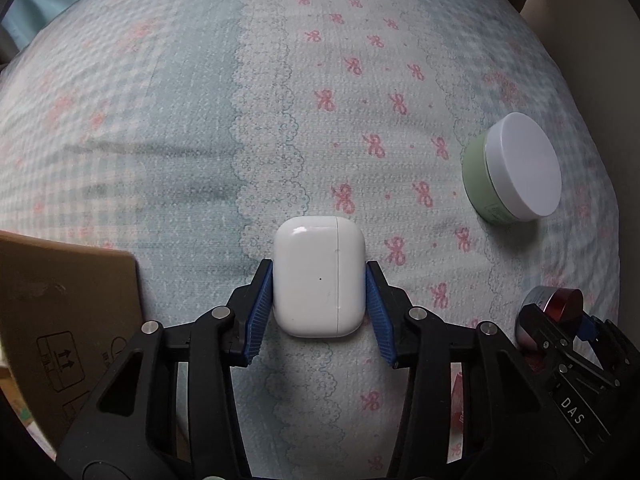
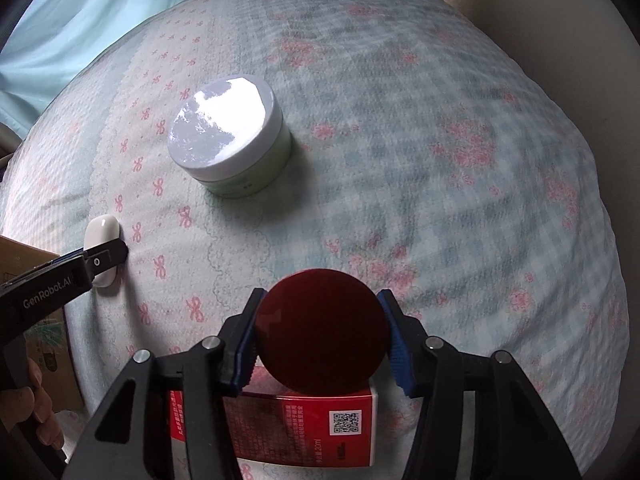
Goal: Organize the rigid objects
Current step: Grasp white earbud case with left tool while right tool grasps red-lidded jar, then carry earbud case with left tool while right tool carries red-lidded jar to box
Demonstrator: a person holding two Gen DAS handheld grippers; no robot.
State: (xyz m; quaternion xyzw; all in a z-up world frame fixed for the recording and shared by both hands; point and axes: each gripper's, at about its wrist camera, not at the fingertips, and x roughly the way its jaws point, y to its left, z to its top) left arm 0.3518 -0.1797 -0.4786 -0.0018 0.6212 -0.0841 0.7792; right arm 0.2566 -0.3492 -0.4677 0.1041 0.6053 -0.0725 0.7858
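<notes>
Your L gripper is pinching the white rounded plastic earbud case on the bow-print quilted cloth. Your R gripper is clamping the dark red round jar lid, above a red carton.

left gripper clamping white earbud case
</notes>
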